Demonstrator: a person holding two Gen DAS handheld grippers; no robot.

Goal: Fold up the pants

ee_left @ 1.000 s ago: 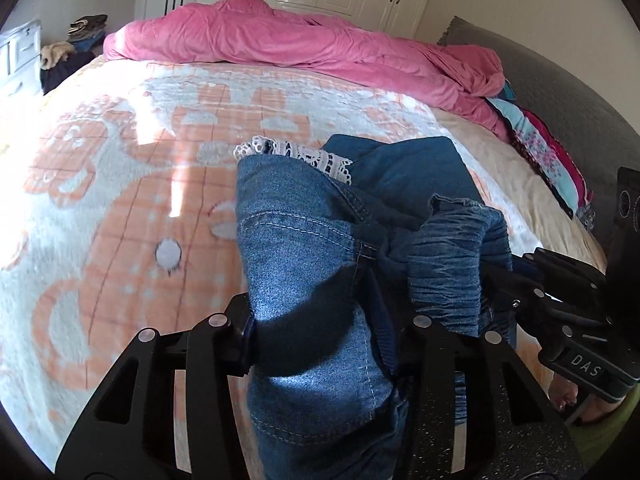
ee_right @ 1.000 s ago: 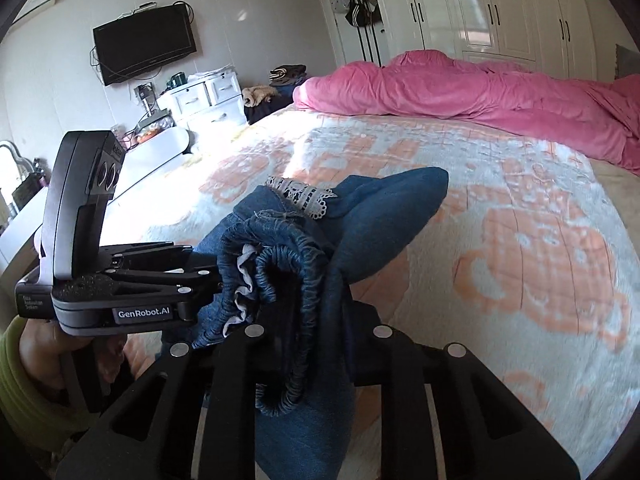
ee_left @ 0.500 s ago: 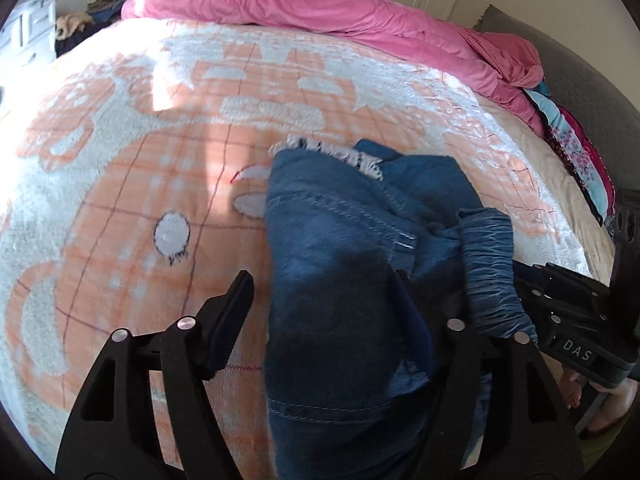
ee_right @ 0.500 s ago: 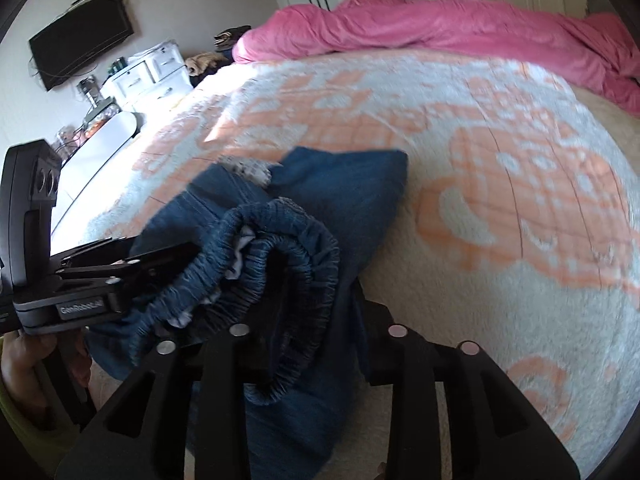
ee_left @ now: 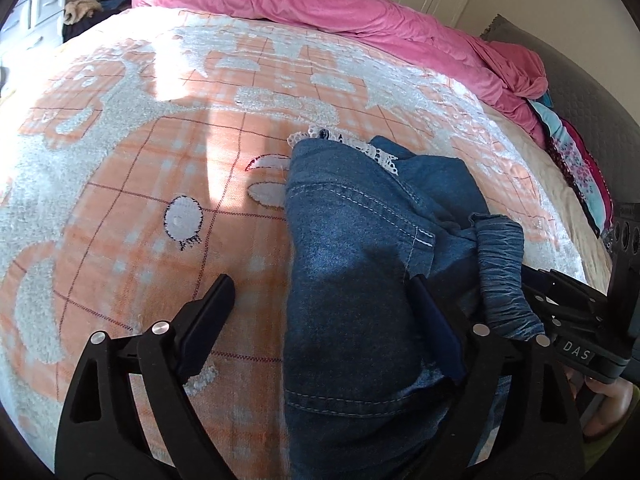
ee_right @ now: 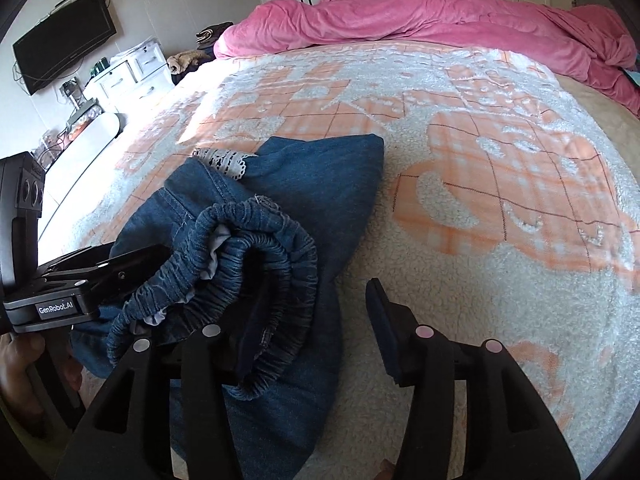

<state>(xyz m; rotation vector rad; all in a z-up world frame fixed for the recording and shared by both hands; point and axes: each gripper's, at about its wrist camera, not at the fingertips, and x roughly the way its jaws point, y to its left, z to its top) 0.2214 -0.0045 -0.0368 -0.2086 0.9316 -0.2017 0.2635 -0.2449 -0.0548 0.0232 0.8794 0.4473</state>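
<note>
Your left tool is spread wide, and your right tool is too. The blue pants lie bunched on the bed, gripped by neither.

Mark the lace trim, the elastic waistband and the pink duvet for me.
lace trim (ee_right: 226, 162), right wrist view, on the white scalloped edge.
elastic waistband (ee_right: 280, 248), right wrist view, on the gathered loop's top.
pink duvet (ee_left: 320, 4), left wrist view, on its bunched middle.
</note>
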